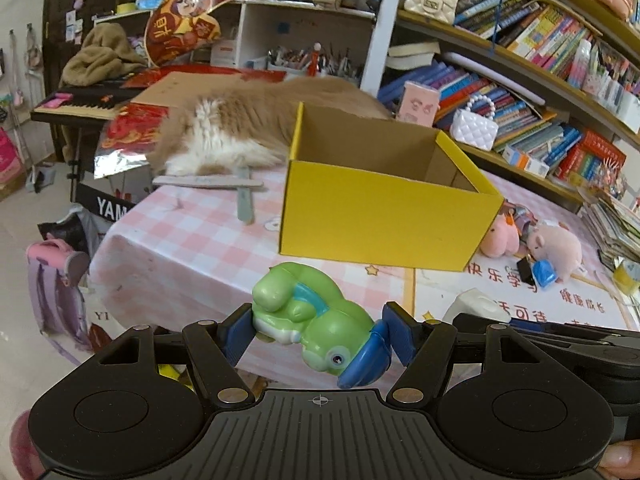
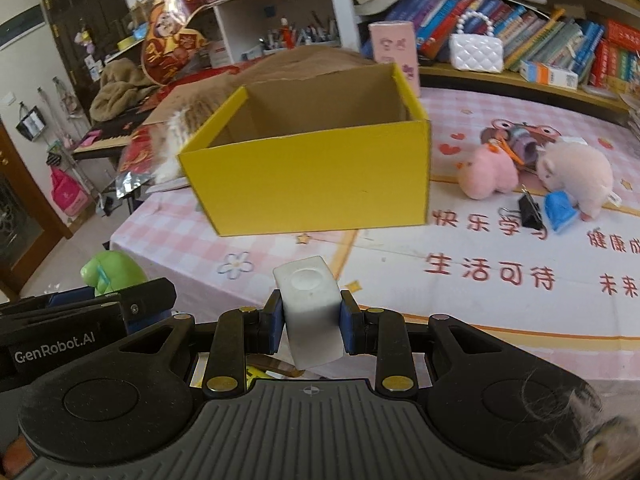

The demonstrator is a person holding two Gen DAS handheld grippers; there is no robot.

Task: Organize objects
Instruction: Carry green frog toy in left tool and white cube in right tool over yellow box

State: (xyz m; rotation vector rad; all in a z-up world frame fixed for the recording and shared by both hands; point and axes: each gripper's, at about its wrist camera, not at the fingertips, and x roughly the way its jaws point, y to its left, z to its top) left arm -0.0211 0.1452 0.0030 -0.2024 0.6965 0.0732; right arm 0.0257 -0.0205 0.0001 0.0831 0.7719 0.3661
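Left wrist view shows a green toy [image 1: 310, 316] with a blue cap clamped in the left claw [image 1: 316, 334], its blue pads pressing on either flank and the toy's long axis lying across the claw, roughly from 10 to 4 o'clock, head tipped down toward the camera. Right wrist view shows the right claw [image 2: 311, 320] clamped on a white block [image 2: 311, 312], which stands tilted with its dimpled top face turned toward 12 o'clock. Both loads hang above the near edge of the worktop [image 2: 500, 300], and the relation that matters is the same for each: the open yellow box [image 1: 380, 216] sits at about 12 o'clock from either claw, well apart, its near wall facing the claws and its mouth open upward. From the right wrist view the box [image 2: 312, 176] lies nearly dead ahead with its interior visible and seemingly bare, while from the left it sits slightly toward 1 o'clock, so the right hand looks the better lined up for a drop. Each claw would probably need to rise over the near wall before letting go. Further out, two pink plush toys [image 2: 532, 176], a black binder clip [image 2: 530, 210] and a blue clip [image 2: 560, 208] lie at 2 o'clock beside the box, and a furry tan animal [image 1: 240, 132] lies behind it.
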